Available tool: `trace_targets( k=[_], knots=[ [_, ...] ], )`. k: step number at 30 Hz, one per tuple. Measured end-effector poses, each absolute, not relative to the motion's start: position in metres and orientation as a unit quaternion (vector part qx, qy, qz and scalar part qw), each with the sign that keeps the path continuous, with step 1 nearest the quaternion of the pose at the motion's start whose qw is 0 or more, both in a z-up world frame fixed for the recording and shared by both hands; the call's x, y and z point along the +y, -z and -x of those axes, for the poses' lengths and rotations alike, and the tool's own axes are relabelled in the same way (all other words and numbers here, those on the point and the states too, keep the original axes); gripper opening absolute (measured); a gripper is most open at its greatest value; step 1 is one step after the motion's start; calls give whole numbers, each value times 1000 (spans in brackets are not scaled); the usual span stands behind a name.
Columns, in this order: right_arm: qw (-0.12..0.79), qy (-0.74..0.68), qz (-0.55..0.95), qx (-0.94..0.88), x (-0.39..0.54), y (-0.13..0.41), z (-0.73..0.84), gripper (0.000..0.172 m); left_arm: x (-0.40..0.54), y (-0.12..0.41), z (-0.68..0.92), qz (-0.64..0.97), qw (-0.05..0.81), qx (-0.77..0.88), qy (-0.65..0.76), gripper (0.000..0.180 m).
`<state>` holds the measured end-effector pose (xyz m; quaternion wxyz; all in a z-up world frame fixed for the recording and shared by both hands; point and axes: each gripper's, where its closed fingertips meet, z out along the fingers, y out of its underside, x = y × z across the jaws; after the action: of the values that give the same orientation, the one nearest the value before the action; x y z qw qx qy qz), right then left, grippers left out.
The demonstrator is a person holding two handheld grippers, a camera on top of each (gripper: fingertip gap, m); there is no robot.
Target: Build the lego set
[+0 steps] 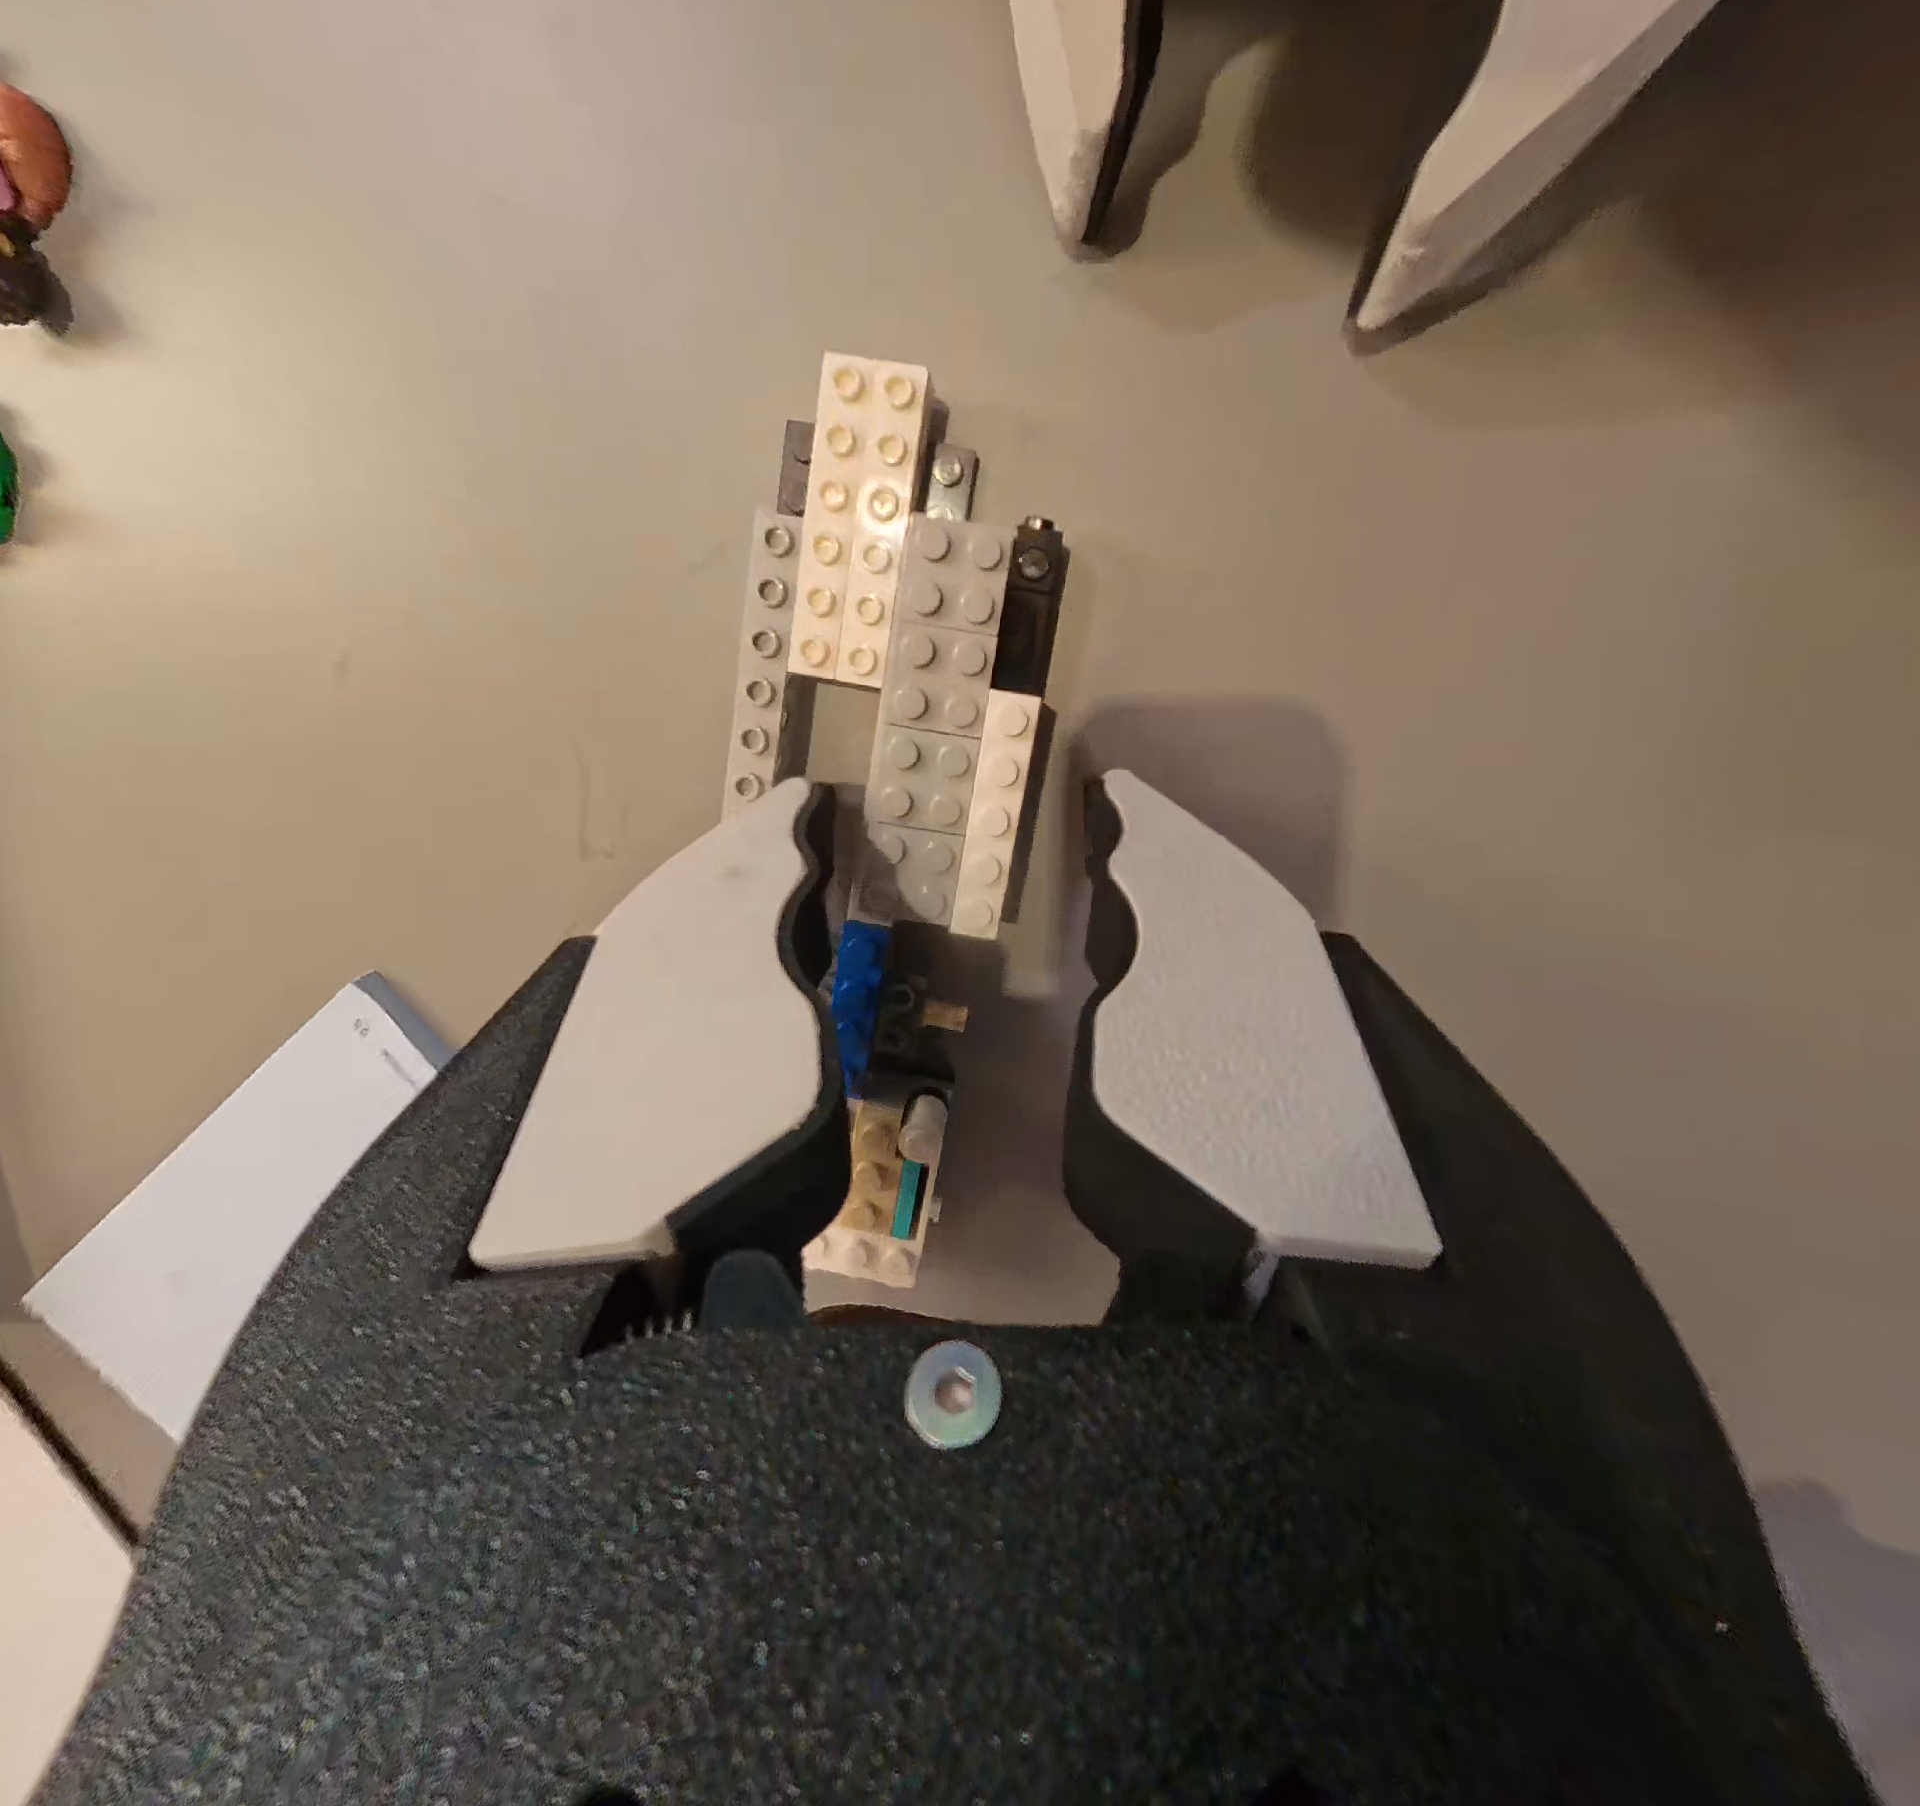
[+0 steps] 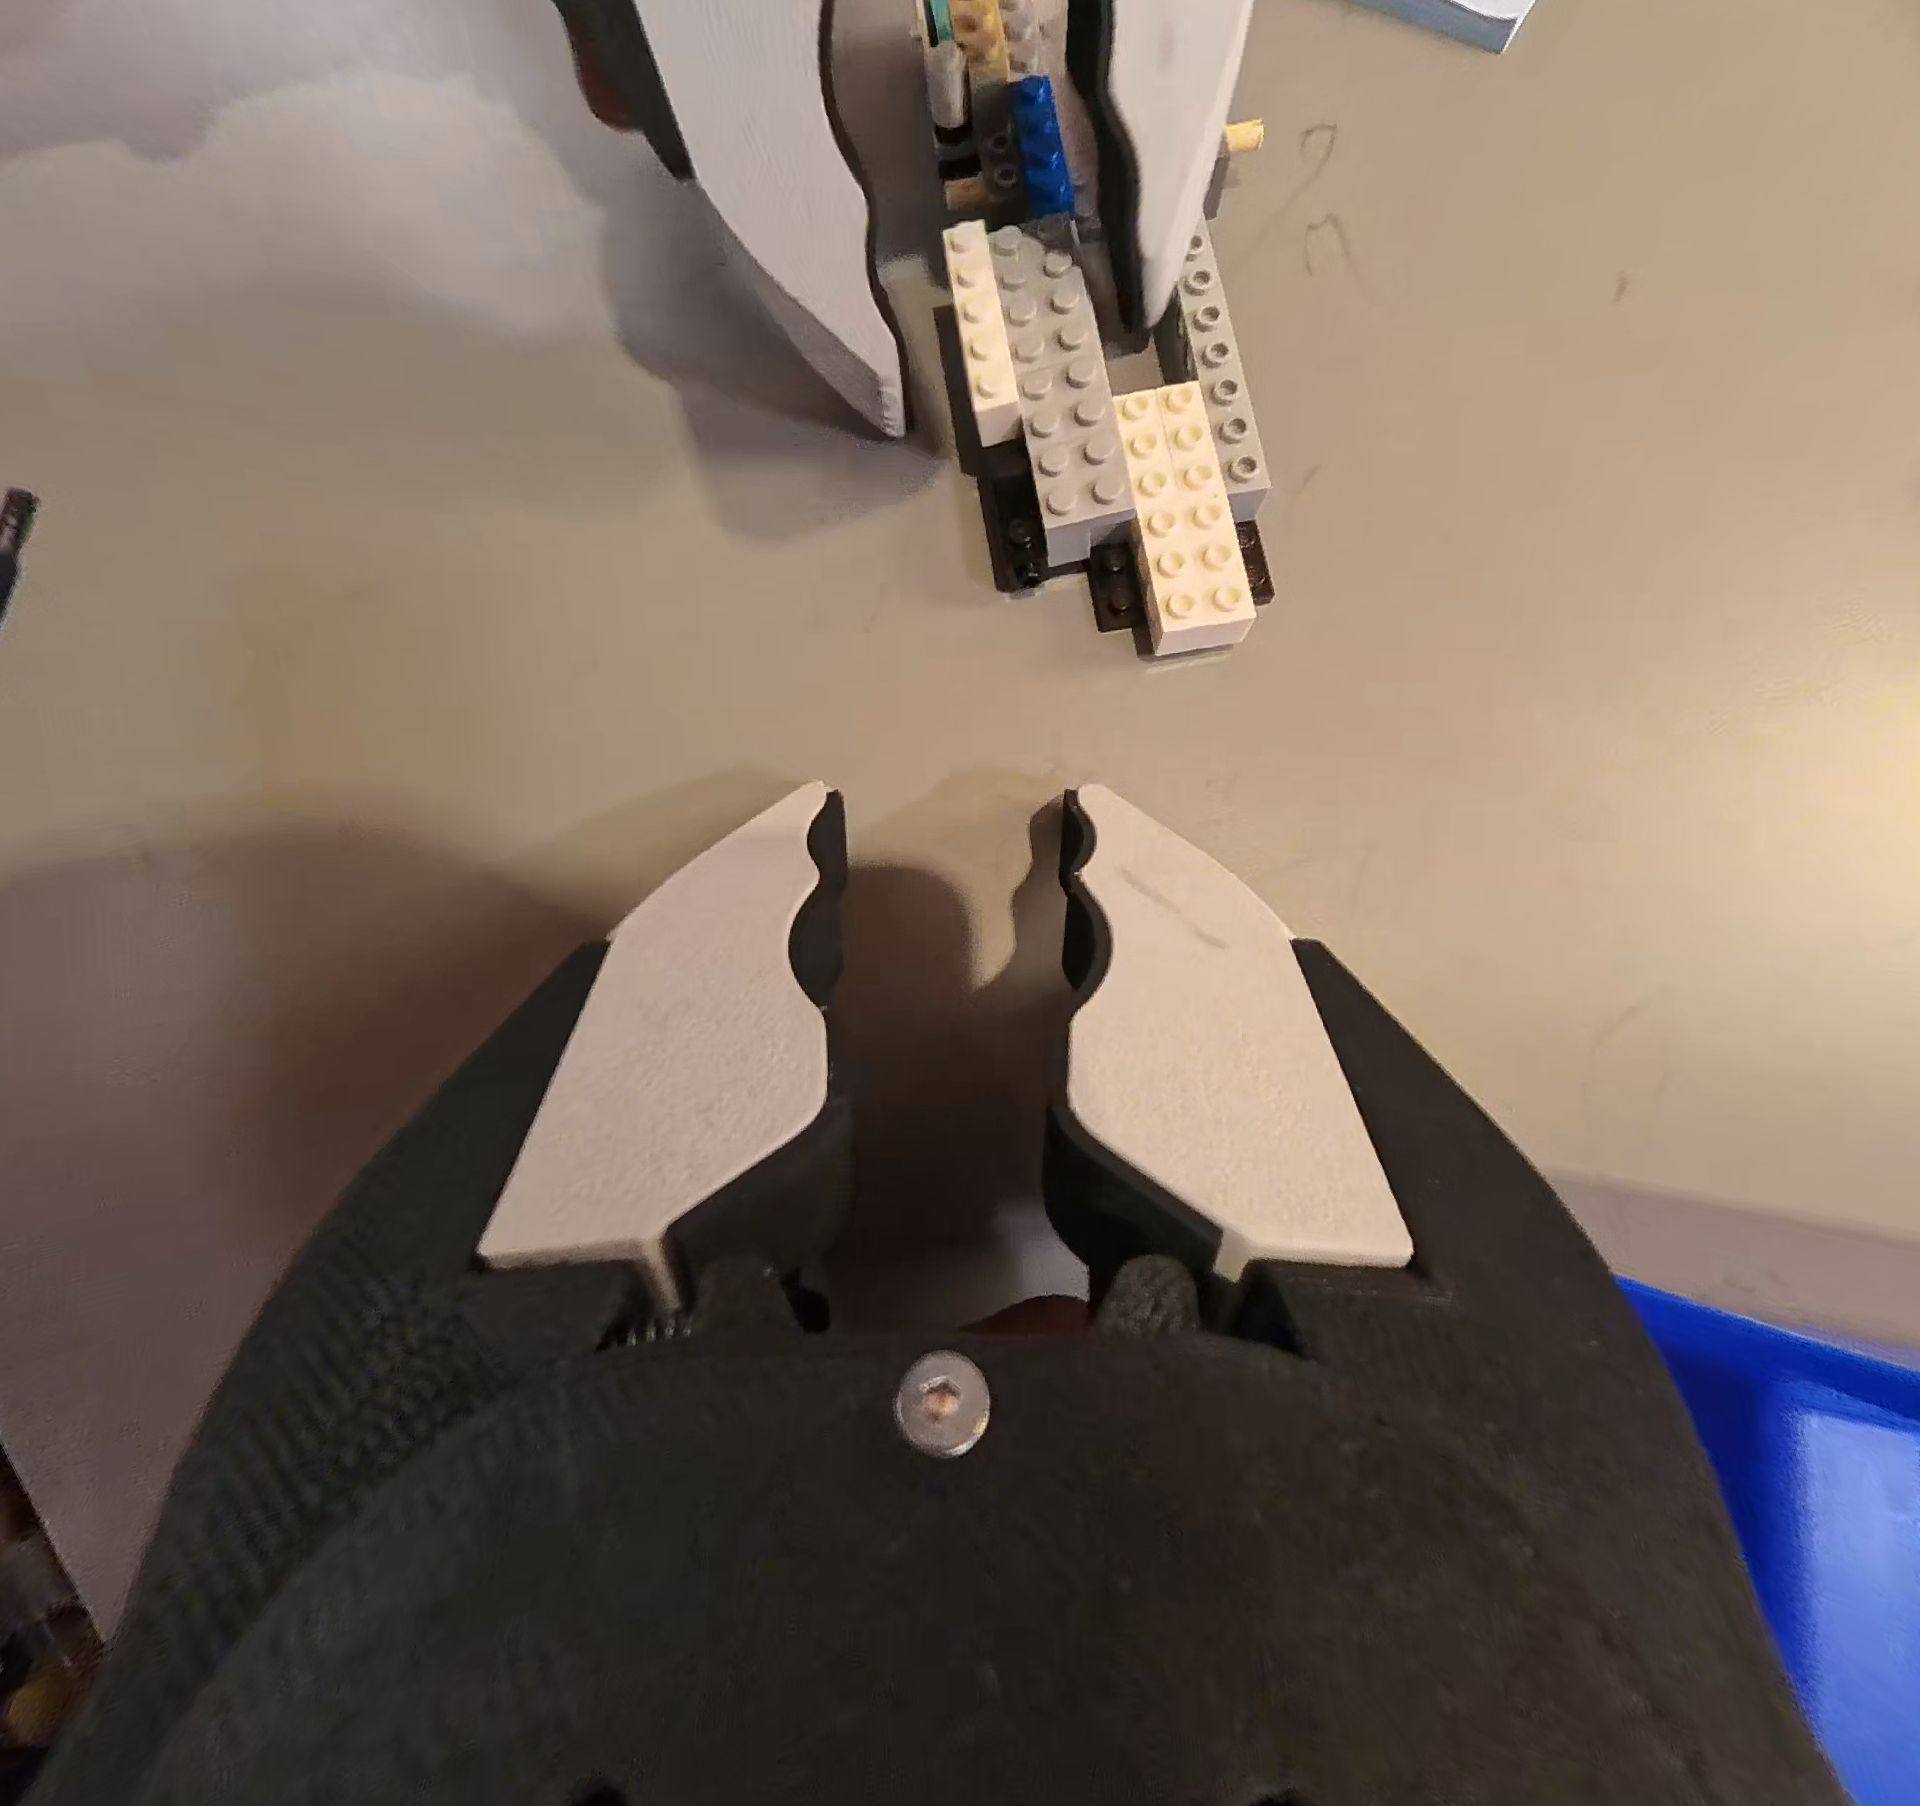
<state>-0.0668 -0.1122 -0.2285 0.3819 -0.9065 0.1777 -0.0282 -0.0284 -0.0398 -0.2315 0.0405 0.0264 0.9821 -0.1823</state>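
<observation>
Left gripper [image 1: 951, 800] straddles the near end of a grey, white and black brick model [image 1: 904, 634] on the beige table [image 1: 416, 302], jaws apart with a gap on one side, while the right gripper [image 2: 951, 811] hovers open and bare, just short of the model's far end.

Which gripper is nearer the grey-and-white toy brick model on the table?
Left. The left gripper straddles the grey-and-white toy brick model, fingers apart; the right gripper hovers open, short of it.

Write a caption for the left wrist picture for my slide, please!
Open left gripper straddles a brick model on the table.
</observation>
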Motion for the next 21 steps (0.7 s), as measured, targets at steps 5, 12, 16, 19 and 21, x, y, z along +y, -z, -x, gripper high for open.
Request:
trace_targets(
  k=[5,12,16,19,21],
  knots=[
    [388,23,902,188,-113,227,65,39,-43,231,25,-21,53,980,192,28],
    [408,27,884,228,-115,221,55,41,-48,224,17,28,116,961,248,27],
    [441,-8,847,298,-112,213,43,48,-53,215,14,64,165,939,293,26],
    [462,-50,817,342,-105,208,38,51,-55,205,14,88,191,921,327,26],
    [465,-76,805,360,-100,208,36,53,-55,201,15,100,199,915,336,26]
  ],
)
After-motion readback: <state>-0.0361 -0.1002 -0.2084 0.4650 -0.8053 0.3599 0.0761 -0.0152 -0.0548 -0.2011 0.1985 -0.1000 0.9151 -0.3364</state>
